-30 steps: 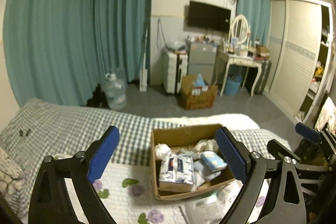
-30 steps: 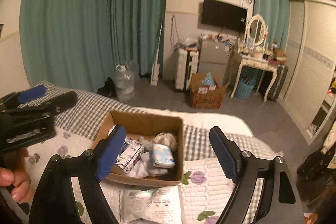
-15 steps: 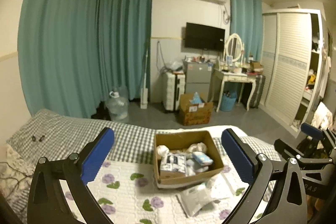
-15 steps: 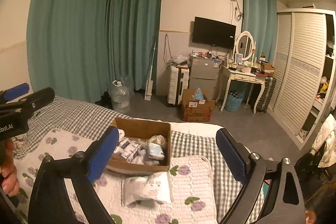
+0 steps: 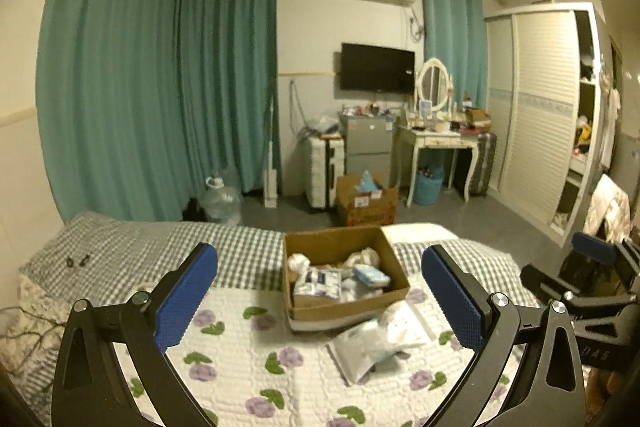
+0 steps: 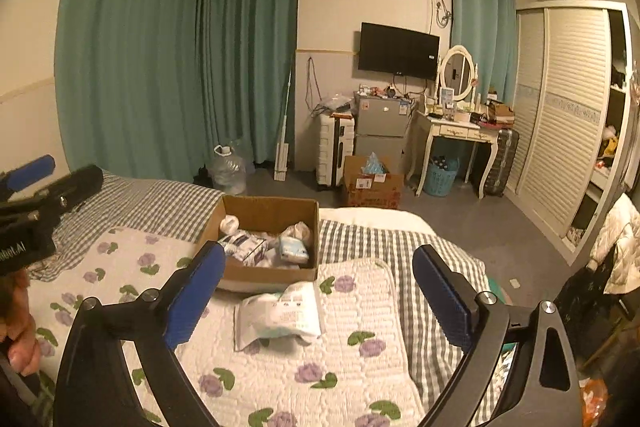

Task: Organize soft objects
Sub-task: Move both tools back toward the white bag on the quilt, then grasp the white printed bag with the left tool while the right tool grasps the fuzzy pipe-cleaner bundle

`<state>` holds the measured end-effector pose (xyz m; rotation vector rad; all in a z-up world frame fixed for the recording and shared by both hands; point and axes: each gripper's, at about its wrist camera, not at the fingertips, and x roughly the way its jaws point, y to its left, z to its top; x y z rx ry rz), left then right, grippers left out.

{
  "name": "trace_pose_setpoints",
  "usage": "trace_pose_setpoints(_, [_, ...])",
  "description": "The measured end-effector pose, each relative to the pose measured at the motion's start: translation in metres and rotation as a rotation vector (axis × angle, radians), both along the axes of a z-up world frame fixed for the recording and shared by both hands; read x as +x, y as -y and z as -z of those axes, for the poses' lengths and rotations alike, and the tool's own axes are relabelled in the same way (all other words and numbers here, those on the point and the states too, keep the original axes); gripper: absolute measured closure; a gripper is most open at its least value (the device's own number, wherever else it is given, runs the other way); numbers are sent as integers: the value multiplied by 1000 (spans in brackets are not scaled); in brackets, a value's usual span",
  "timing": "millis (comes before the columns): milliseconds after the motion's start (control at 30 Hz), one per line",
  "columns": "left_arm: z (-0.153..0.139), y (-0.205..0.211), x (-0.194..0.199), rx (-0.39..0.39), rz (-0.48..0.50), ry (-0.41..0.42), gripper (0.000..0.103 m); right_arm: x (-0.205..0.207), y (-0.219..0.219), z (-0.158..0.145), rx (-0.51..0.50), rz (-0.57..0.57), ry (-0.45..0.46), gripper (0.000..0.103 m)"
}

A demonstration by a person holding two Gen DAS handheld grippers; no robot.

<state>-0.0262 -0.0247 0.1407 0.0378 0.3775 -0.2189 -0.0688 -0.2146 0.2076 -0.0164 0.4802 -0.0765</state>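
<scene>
Both your grippers stood wide with nothing between the blue pads: the left gripper (image 5: pixel 320 293) framed the box, and the right gripper (image 6: pixel 316 293) hung over the quilt, empty too. Nearest you, a white plastic pouch (image 6: pixel 280 315) lay loose on the flowered quilt (image 6: pixel 320 379), just in front of the box and outside it. Beyond it sat the open cardboard box (image 6: pixel 272 215) on the bed, holding a blue-and-white tissue pack (image 6: pixel 244 245), a small pale blue packet (image 6: pixel 294 249) and some white balled cloth (image 6: pixel 230 225) at the back; the rest of the heap was too jumbled to name. Farther off, on the floor, a second cardboard box (image 6: pixel 372 187) held something blue at its top, and a blue basket (image 6: pixel 440 179) stood under the dressing table (image 6: pixel 452 129).
</scene>
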Motion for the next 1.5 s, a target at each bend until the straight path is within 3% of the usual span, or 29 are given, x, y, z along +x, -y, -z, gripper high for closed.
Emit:
trace_pose_setpoints(200, [31,11,6,-9,29,-98,0,-1,10,17,-8,14,-35,8])
trace_pose_setpoints(500, [84,26,29,36,79,-147,0,16,28,68,15,27,-154,8])
trace_pose_setpoints(800, [148,47,64,104,106,-304,0,46,40,116,-11,47,-254,8])
trace_pose_setpoints(1267, [228,103,101,331,201,-390,0,96,60,185,-31,42,-386,8])
trace_pose_setpoints(1500, [261,125,120,415,183,-362,0,118,77,218,0,49,-454,8])
